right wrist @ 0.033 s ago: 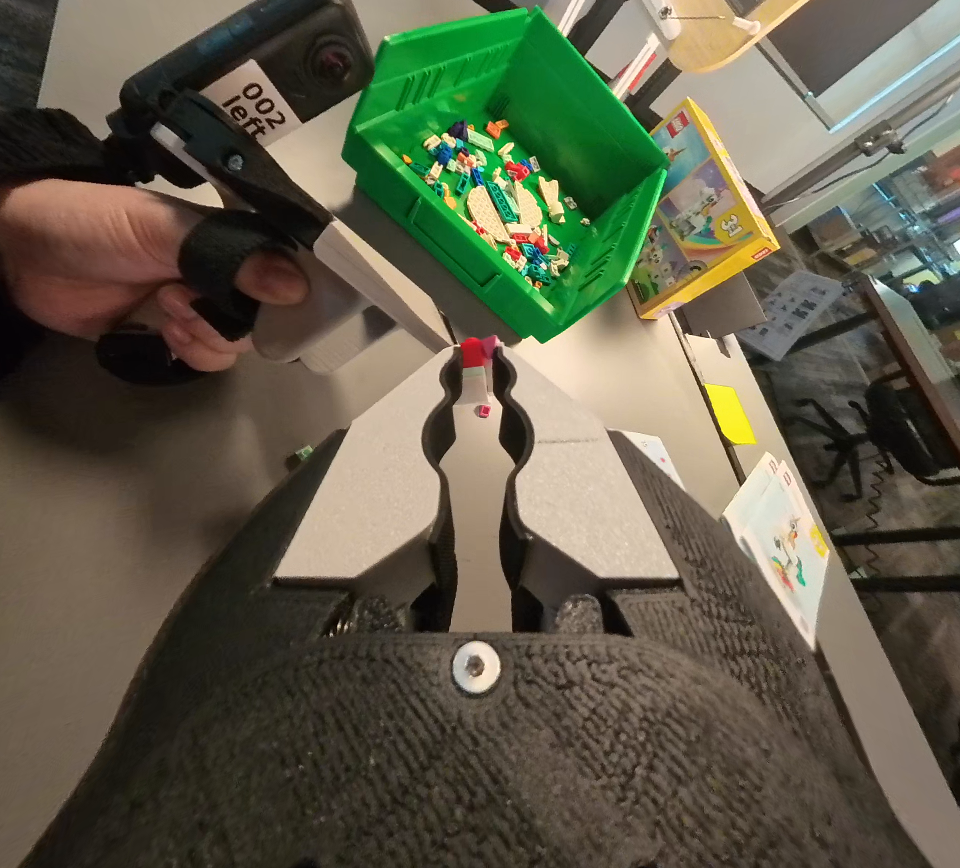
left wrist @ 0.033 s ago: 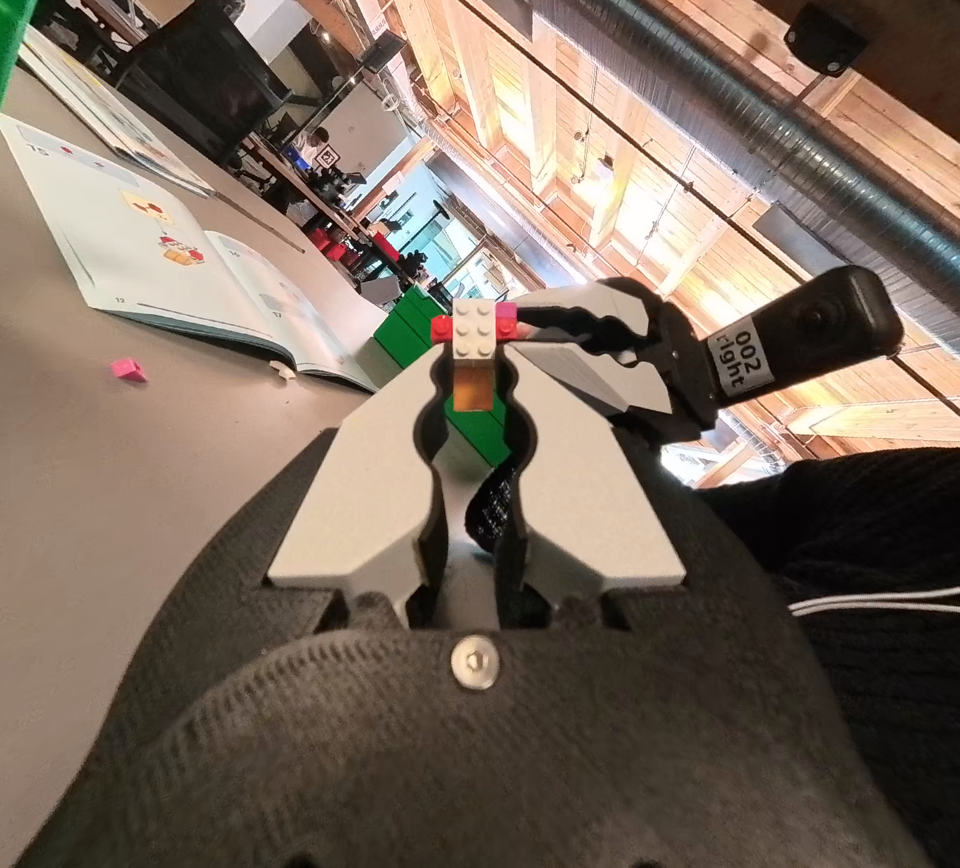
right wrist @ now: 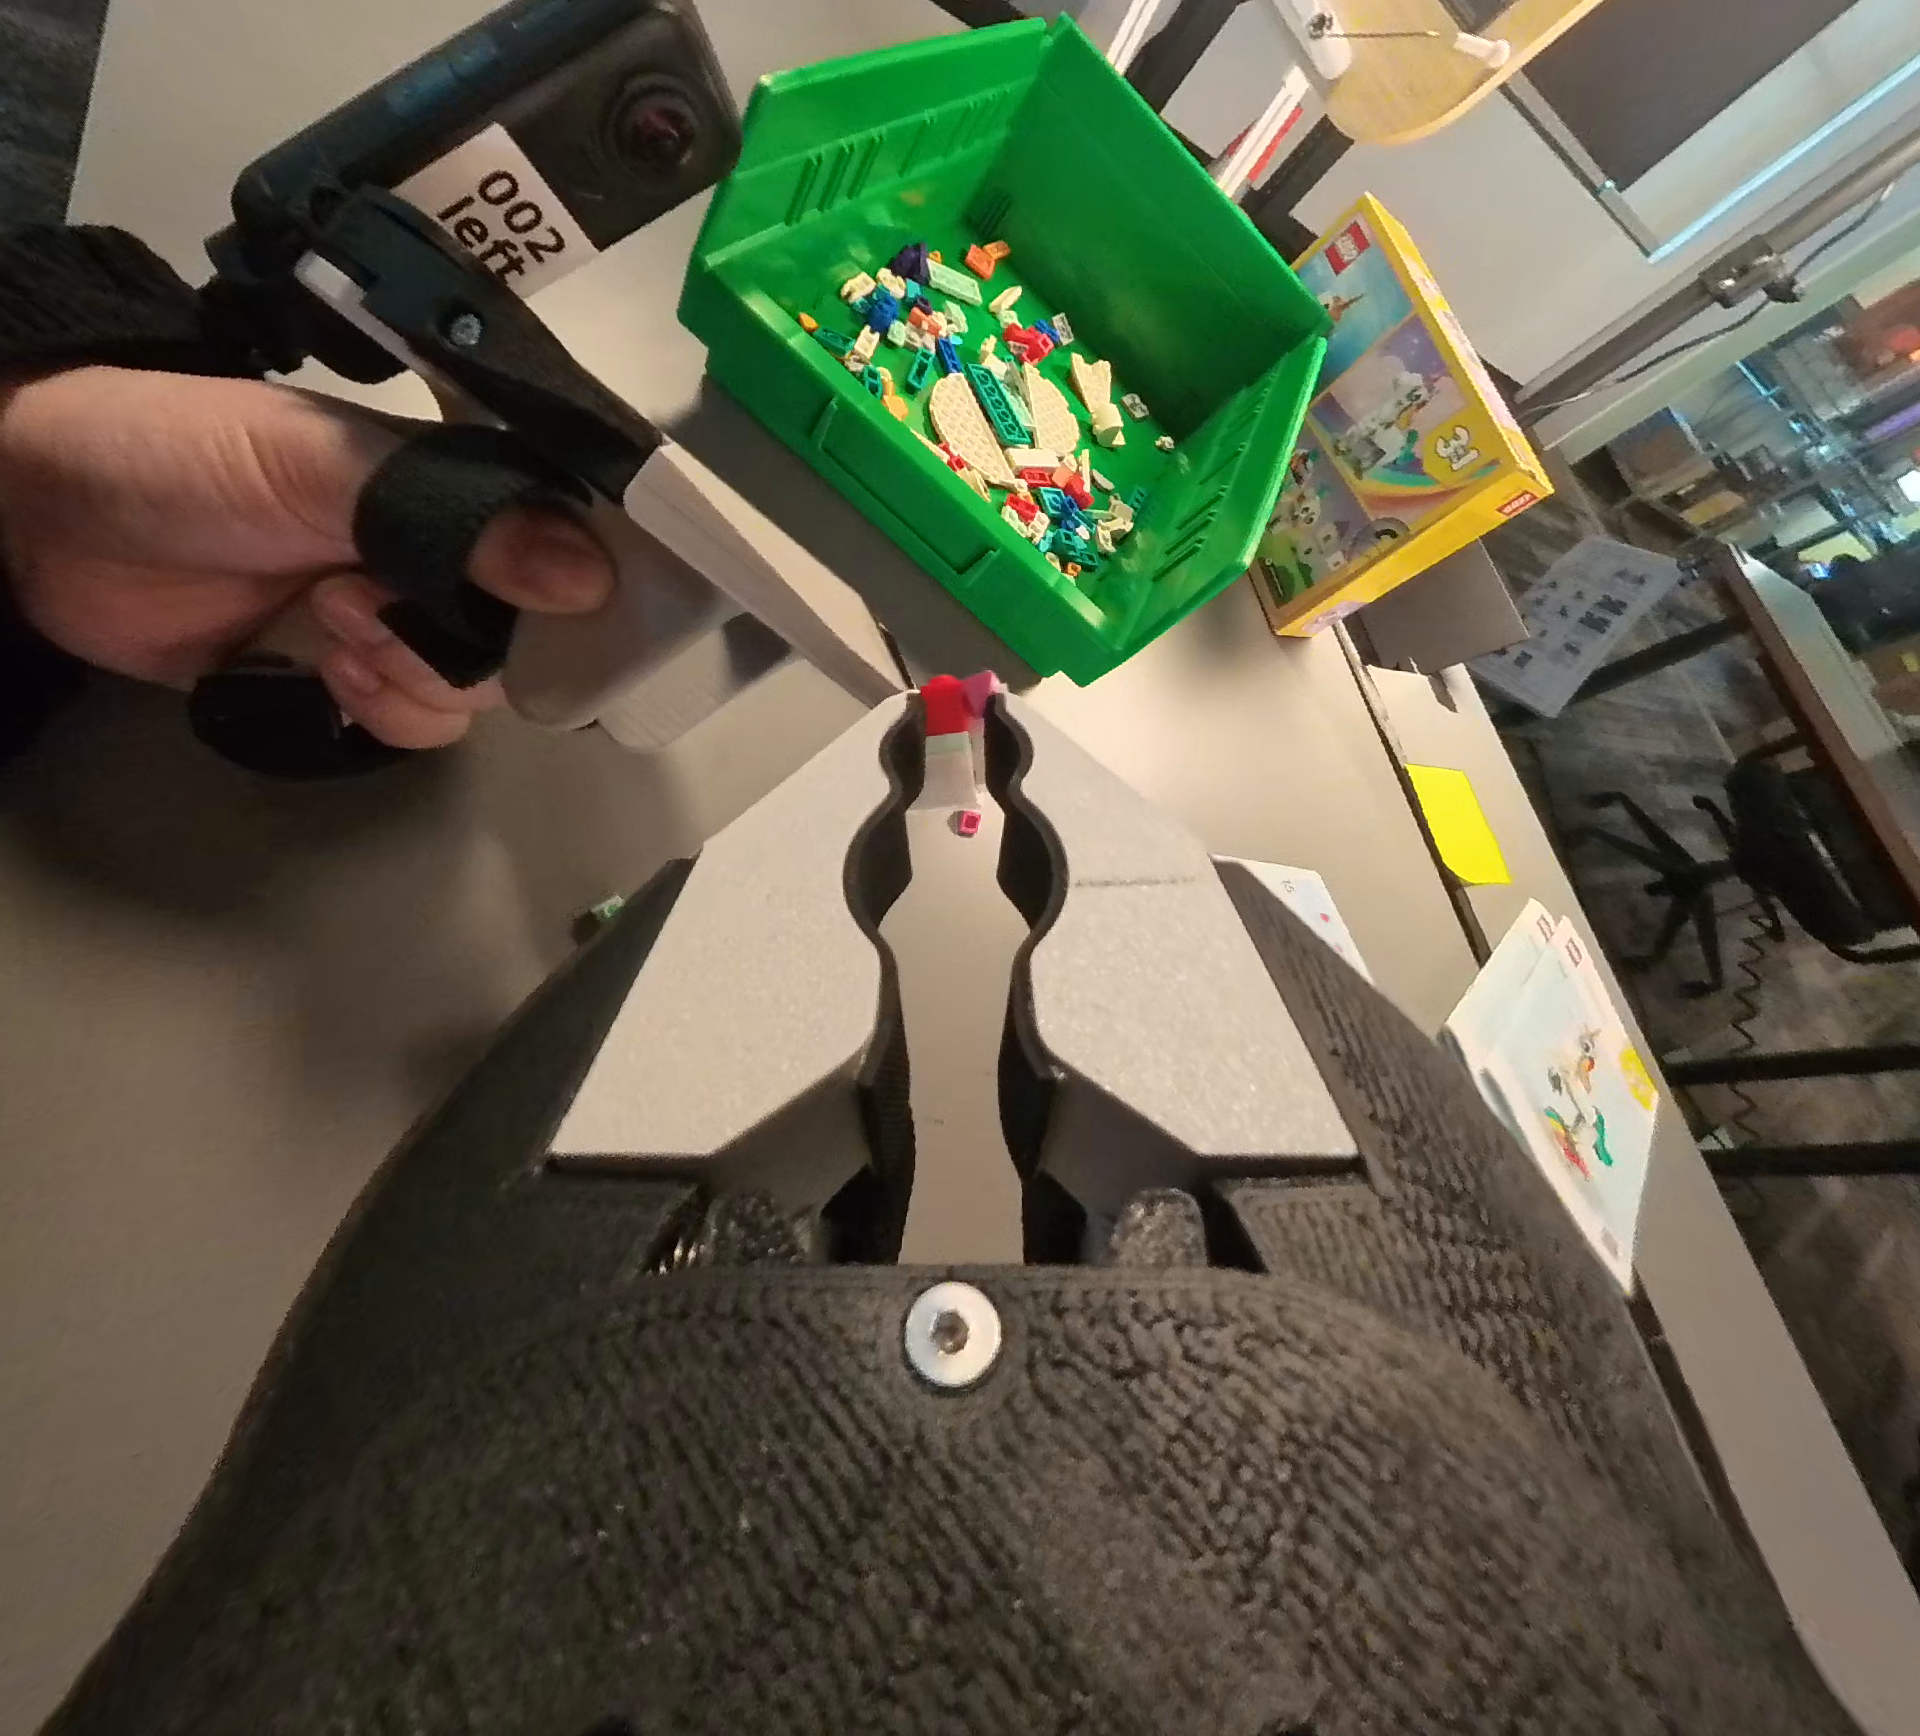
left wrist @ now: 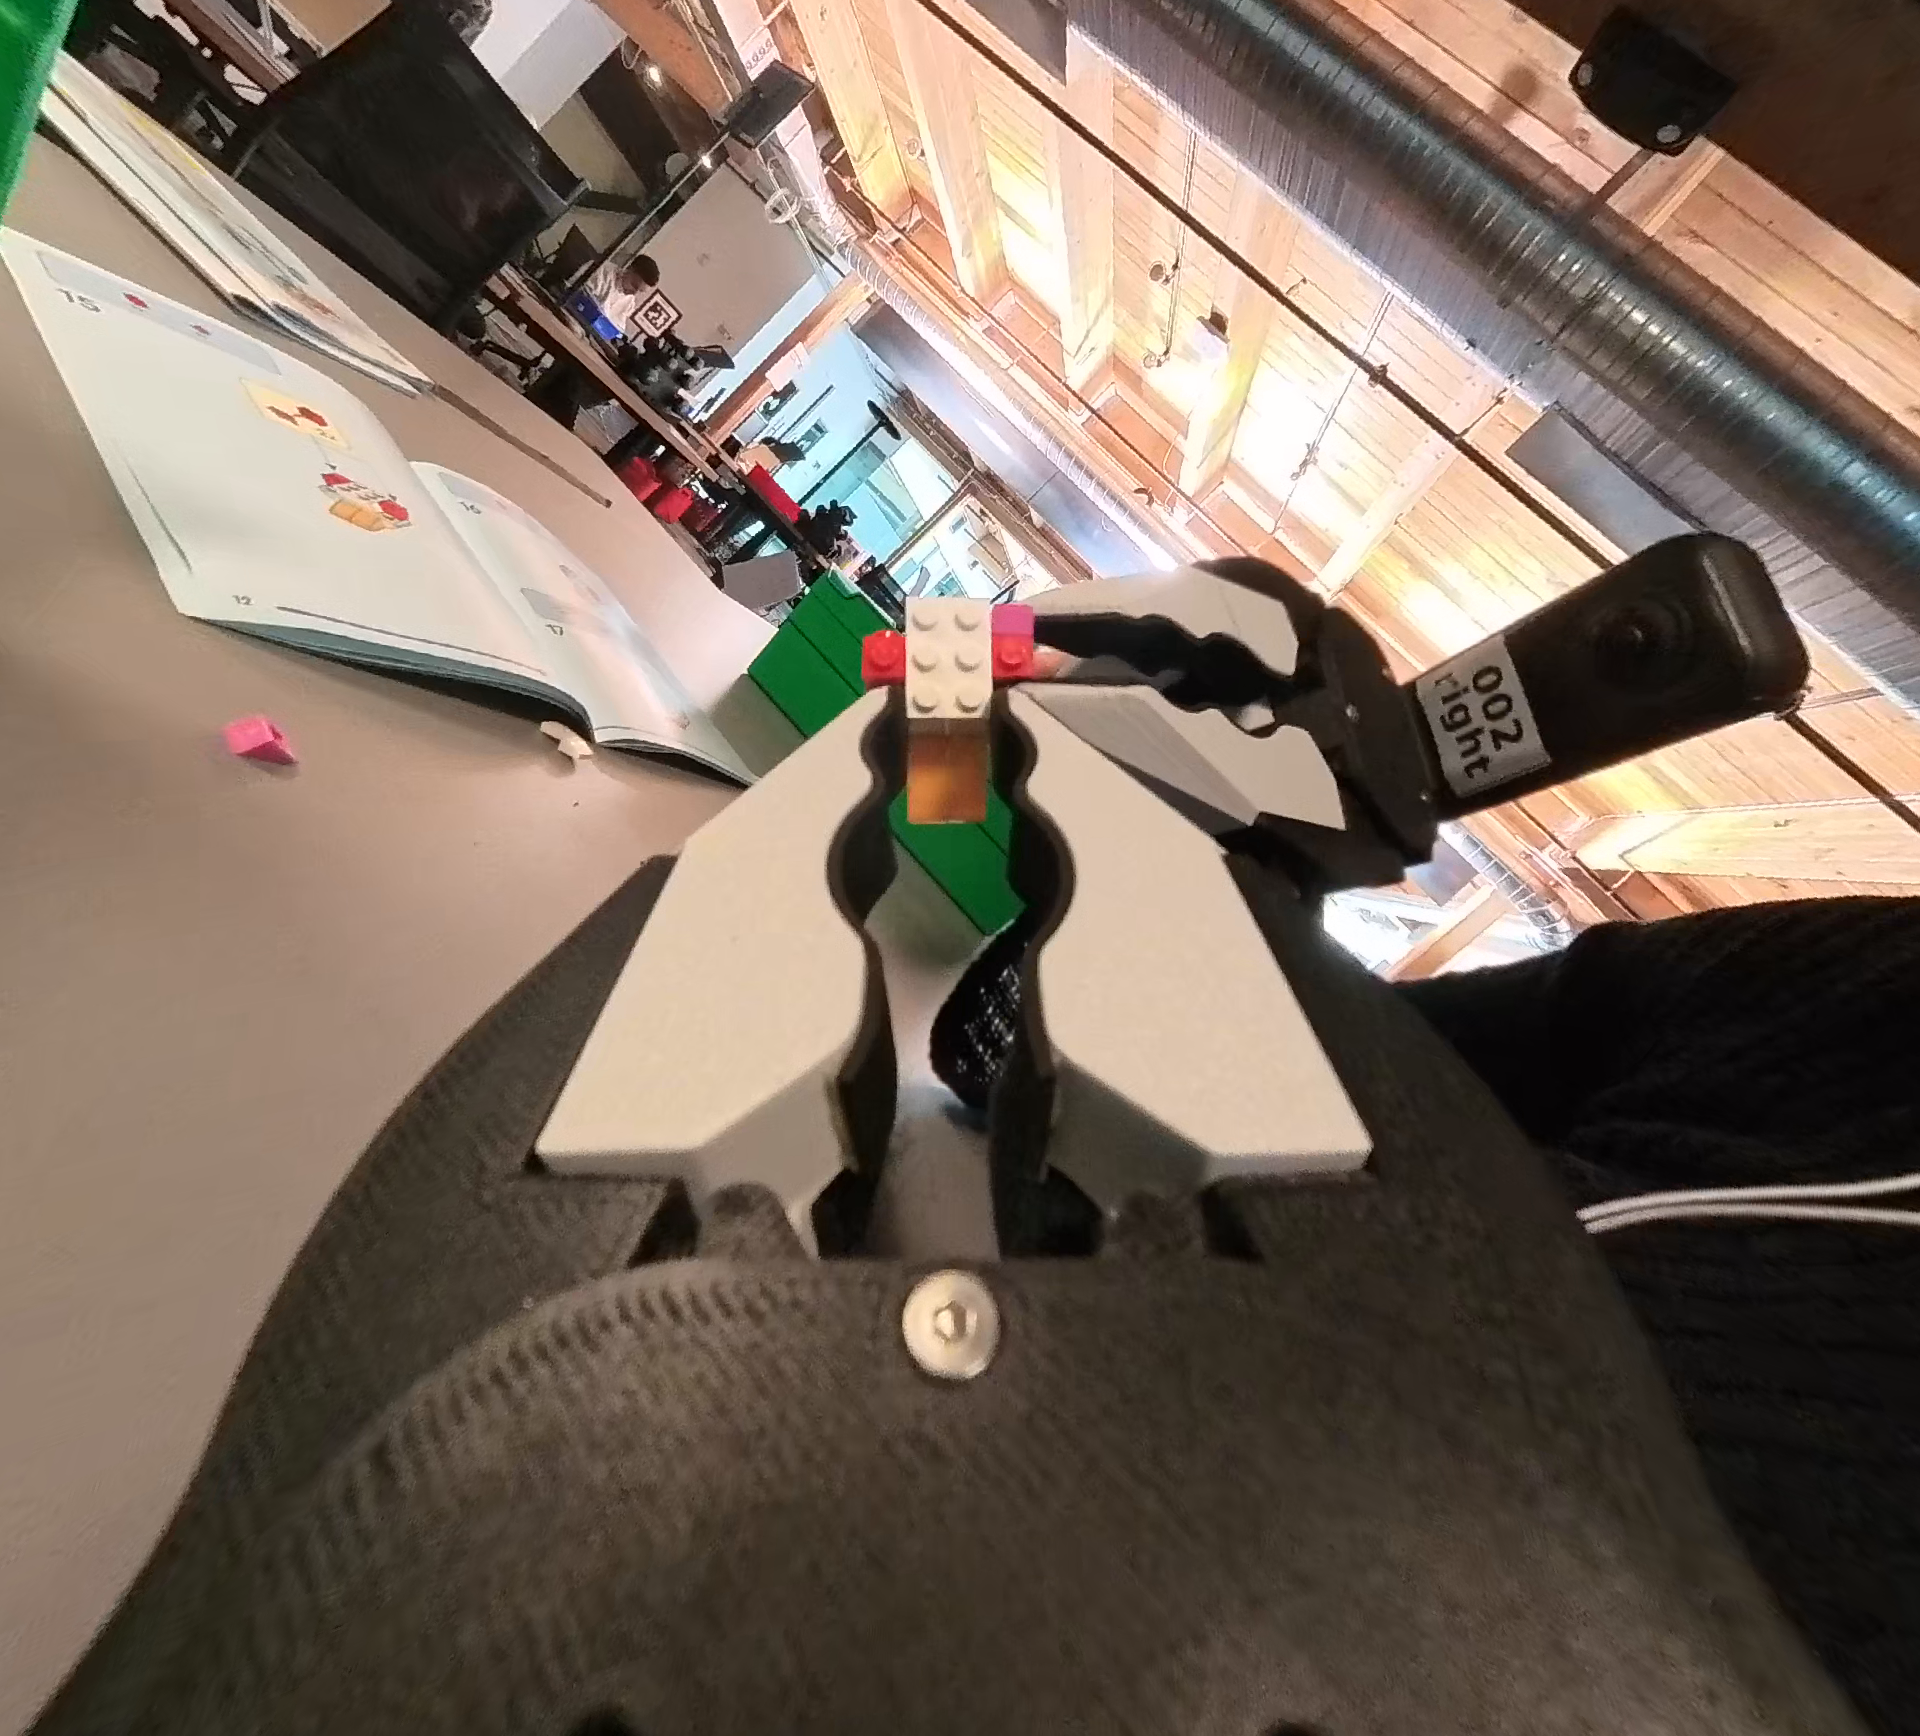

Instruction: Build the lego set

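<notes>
Right wrist view, from left to right: a hand (right wrist: 197, 543) grips the handle of the left gripper (right wrist: 914, 687), whose fingers reach to the small lego assembly (right wrist: 951, 736) at the centre. Behind it on the grey table (right wrist: 260, 959) stands a green bin (right wrist: 1039, 616), tilted toward the camera, holding a loose heap of small bricks (right wrist: 997, 429) in white, blue, red, teal and orange, with large cream rounded plates among them. Just right of the bin stands a yellow lego box (right wrist: 1434, 460), then a yellow sticky note (right wrist: 1460, 822) and an instruction booklet (right wrist: 1558, 1104) near the table edge.

Left wrist view shows a pink brick (left wrist: 255, 739) lying loose on the table beside an open booklet (left wrist: 312, 523). The left gripper's (left wrist: 943, 718) fingers are clamped on the assembly's white and orange base. The right gripper (left wrist: 1044, 666) is pinched on the pink and red piece at its right end.
</notes>
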### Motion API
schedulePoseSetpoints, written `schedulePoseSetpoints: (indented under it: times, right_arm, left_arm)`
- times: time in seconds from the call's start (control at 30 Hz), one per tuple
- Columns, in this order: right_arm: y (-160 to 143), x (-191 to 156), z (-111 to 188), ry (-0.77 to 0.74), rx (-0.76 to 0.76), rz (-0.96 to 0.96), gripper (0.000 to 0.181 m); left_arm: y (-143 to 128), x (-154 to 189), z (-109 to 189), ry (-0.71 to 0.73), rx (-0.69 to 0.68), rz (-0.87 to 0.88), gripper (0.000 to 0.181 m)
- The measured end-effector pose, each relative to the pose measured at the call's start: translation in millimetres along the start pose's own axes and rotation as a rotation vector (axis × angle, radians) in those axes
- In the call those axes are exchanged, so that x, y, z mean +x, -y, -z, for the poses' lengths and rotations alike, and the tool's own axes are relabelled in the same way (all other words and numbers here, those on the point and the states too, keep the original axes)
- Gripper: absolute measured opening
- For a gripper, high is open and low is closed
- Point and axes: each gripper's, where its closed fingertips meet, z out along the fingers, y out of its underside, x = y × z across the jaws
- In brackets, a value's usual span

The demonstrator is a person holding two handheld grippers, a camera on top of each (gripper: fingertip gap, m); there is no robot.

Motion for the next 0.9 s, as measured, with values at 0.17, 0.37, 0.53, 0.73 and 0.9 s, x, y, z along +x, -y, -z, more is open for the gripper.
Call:
schedulePoseSetpoints:
  times: [0.17,0.37,0.53,0.73,0.9]
  right_arm:
    - [-0.7,-0.3,0.2,-0.03,0.005,-0.01,0.008]
    - [-0.6,-0.3,0.8,-0.037,0.025,0.006,0.009]
    - [5.7,-3.9,3.2,-0.028,0.124,-0.027,0.025]
    - [6.7,-4.7,14.6,0.077,0.261,-0.206,0.039]
    - [31.1,-8.1,28.8,0.324,0.469,-0.485,0.044]
  left_arm:
    - [0.2,-0.5,-0.1,0.002,0.002,0.0,0.014]
    - [-0.2,-0.6,-0.8,0.002,-0.001,-0.005,0.014]
    - [4.0,0.3,-0.5,-0.005,0.026,-0.021,0.015]
    - [19.8,5.9,7.5,-0.078,0.093,-0.015,0.015]
    - [23.2,48.9,15.9,-0.453,0.082,0.174,0.015]
